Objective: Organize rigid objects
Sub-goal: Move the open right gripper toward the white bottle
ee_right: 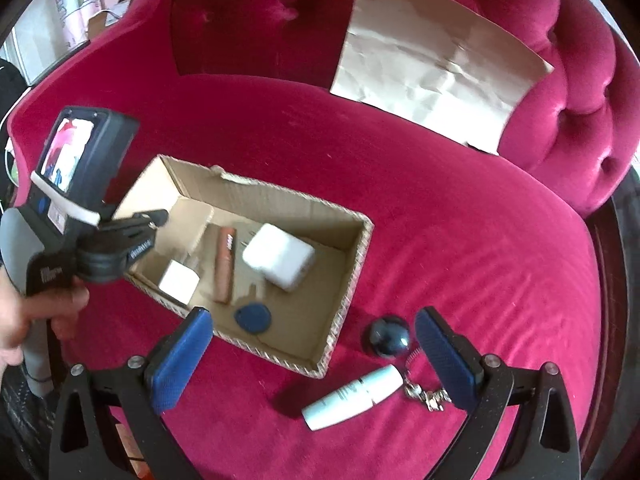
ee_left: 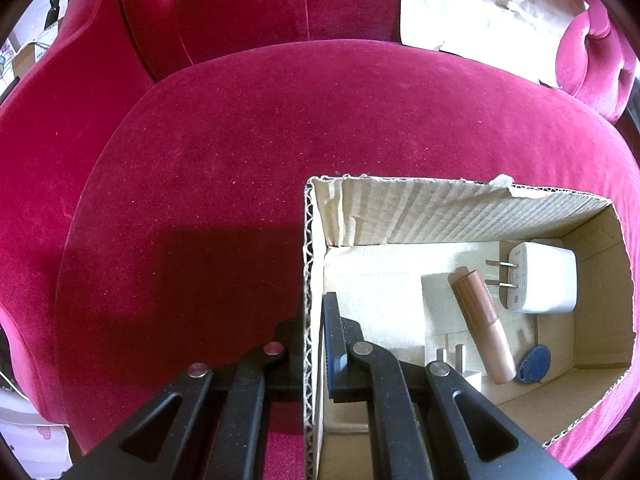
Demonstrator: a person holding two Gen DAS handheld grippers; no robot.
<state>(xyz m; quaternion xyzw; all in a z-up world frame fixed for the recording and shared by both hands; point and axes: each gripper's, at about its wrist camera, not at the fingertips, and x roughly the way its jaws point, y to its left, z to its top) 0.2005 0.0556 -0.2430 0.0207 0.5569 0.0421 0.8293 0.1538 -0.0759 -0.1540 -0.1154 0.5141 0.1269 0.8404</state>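
An open cardboard box sits on the red velvet seat. My left gripper is shut on its left wall, one finger inside and one outside. In the box lie a large white charger, a copper tube, a blue key fob and a small white plug. My right gripper hangs open and empty over the box's near corner. Beside the box lie a dark ball, its metal keychain and a white tube.
A crumpled sheet of brown paper leans on the tufted backrest at the right. The person's hand holds the left gripper's handle at the left edge. Open velvet cushion spreads left of and behind the box.
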